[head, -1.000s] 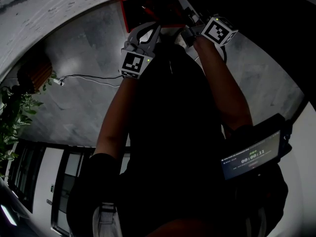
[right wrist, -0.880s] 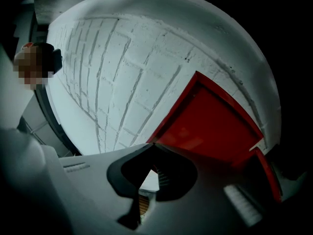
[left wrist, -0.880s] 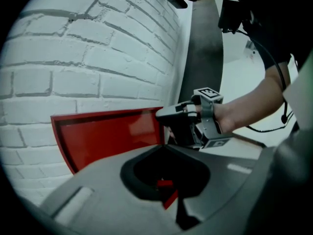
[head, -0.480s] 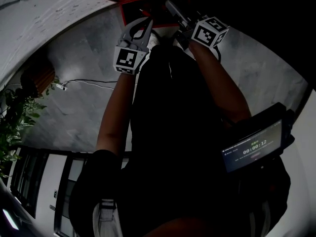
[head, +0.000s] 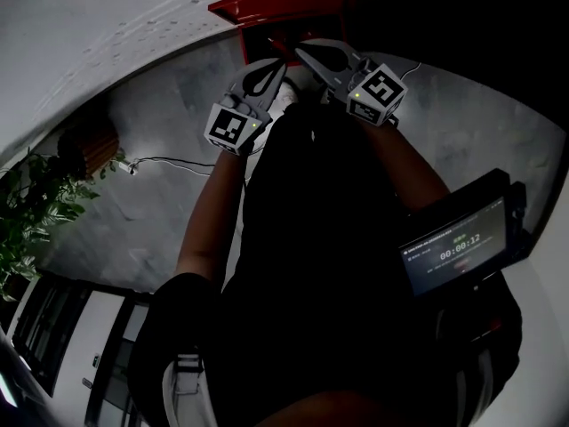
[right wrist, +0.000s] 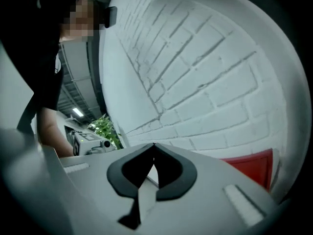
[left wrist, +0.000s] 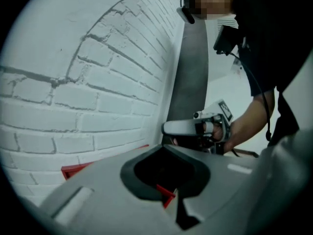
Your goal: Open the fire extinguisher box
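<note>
White brick wall (right wrist: 195, 72) closes the front; red metal box (head: 284, 12) juts from it. Grey floor (head: 151, 118) lies open leftward, save thin dark cable (head: 169, 161) and green leafy plant (head: 27, 212).

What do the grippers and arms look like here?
The left gripper and right gripper are alike: grey plastic bodies, each with two curved jaws lined in black. Each carries a white marker cube printed with black square patterns, with a small green light on it. The person's arms come out of short black sleeves.
</note>
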Motion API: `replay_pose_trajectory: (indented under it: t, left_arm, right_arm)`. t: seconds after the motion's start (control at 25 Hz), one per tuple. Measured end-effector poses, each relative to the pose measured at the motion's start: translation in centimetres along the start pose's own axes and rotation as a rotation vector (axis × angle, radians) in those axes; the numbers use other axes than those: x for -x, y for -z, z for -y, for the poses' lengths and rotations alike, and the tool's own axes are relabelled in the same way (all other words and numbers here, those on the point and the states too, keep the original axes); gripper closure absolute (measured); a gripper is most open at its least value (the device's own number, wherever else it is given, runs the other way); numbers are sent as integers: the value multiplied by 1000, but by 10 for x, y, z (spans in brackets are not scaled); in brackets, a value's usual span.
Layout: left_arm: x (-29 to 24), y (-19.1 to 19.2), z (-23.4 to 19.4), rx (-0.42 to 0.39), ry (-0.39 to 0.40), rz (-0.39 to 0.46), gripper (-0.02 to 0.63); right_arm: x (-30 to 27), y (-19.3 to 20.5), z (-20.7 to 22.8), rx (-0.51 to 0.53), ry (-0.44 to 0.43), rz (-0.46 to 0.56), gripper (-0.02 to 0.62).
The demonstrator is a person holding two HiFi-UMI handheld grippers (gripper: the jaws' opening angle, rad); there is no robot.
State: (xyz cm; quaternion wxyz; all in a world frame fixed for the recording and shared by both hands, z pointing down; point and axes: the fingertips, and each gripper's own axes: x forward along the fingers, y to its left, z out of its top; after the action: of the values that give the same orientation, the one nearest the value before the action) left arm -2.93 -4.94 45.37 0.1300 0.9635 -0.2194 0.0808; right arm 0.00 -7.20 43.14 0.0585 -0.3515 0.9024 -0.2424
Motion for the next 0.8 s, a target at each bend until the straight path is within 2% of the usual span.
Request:
replay_pose_trajectory:
  t: [0.2, 0.36, 0.68, 0.8]
  left_arm:
    - [19, -45, 7, -80, 7, 19, 604]
    - [40, -89, 14, -84, 1, 29, 604]
    - [69, -149, 27, -105, -27, 100, 604]
    - [71, -157, 27, -122, -41, 102, 604]
  right_arm:
    - [-5, -34, -45, 60, -120, -62, 588]
    - [-6, -50, -74, 149, -186, -106, 588]
    - [1, -101, -121, 323, -240, -100, 588]
    - [-2, -125, -127, 327, -256, -73, 588]
